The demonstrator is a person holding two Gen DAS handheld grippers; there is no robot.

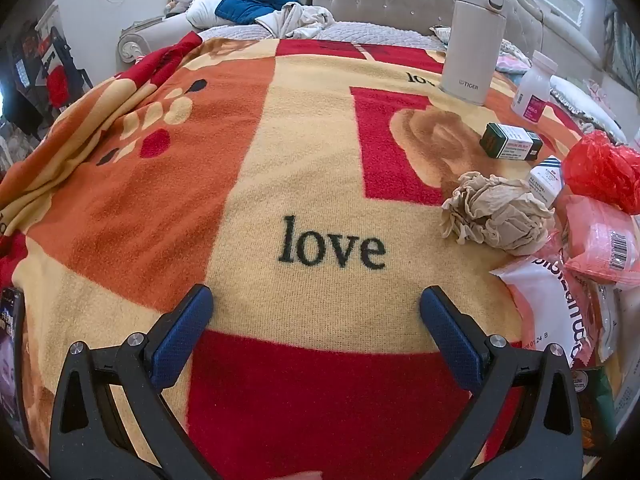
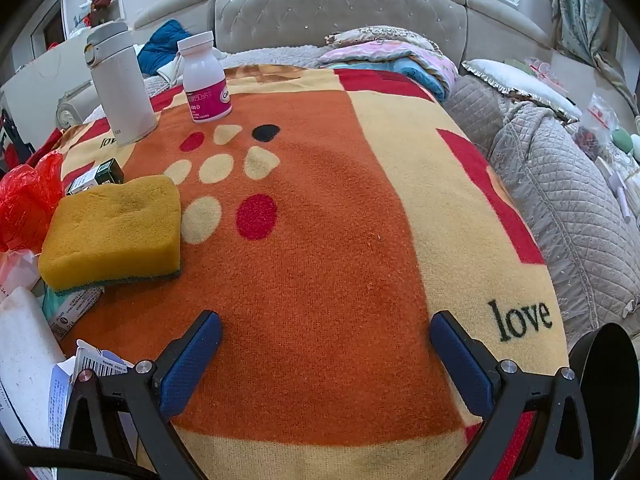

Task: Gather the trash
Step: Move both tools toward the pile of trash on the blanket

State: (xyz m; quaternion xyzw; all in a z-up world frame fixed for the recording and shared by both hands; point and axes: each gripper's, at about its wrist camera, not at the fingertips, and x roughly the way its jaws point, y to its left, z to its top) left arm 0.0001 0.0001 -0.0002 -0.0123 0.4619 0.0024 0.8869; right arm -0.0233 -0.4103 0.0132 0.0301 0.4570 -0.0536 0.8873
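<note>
My left gripper (image 1: 316, 300) hangs open over the patterned blanket (image 1: 248, 184), nothing between its blue pads. To its right lie a crumpled beige paper wad (image 1: 496, 212), a red plastic bag (image 1: 600, 168), pink snack wrappers (image 1: 560, 304) and a small dark green box (image 1: 512, 142). My right gripper (image 2: 326, 330) is also open above bare blanket (image 2: 320, 240). Left of it sit a yellow sponge (image 2: 114, 232), the red plastic bag (image 2: 24, 204), white foam (image 2: 20, 340) and torn paper packaging (image 2: 92, 364).
A white thermos (image 1: 474, 36) and a white pill bottle (image 1: 534, 88) stand at the blanket's far side; the same thermos (image 2: 120, 80) and bottle (image 2: 204, 76) show in the right wrist view. A grey tufted headboard (image 2: 340, 12) and piled bedding (image 2: 392, 56) lie behind. A phone (image 1: 12, 360) lies at the left edge.
</note>
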